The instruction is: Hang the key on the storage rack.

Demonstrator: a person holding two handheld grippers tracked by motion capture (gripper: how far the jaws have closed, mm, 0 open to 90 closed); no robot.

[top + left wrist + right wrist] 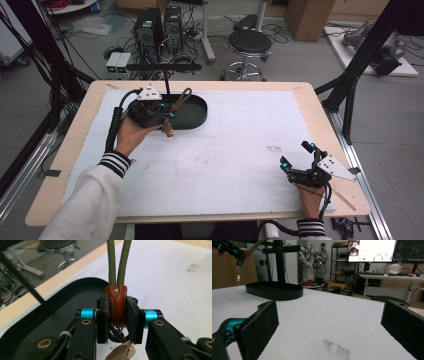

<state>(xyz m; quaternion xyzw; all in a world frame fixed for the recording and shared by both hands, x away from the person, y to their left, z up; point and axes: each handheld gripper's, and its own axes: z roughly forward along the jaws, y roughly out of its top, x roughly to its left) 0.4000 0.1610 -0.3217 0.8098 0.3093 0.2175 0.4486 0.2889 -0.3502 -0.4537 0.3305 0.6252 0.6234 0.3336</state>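
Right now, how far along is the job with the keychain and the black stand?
Done: the left gripper is shut on the keychain's brown leather tab and holds it off the table by the black tray.
In hand: the green cord loop points toward the stand's post.
Left: the loop is not yet on the crossbar. The right gripper rests open.

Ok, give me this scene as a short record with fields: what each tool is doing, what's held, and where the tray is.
left tool: shut on keychain
keychain: brown leather tab, green cord loop, metal ring and charm hanging below
held where: above near edge of tray
tray: black, oval, far left on white mat
right tool: open, holding nothing, low over mat near right
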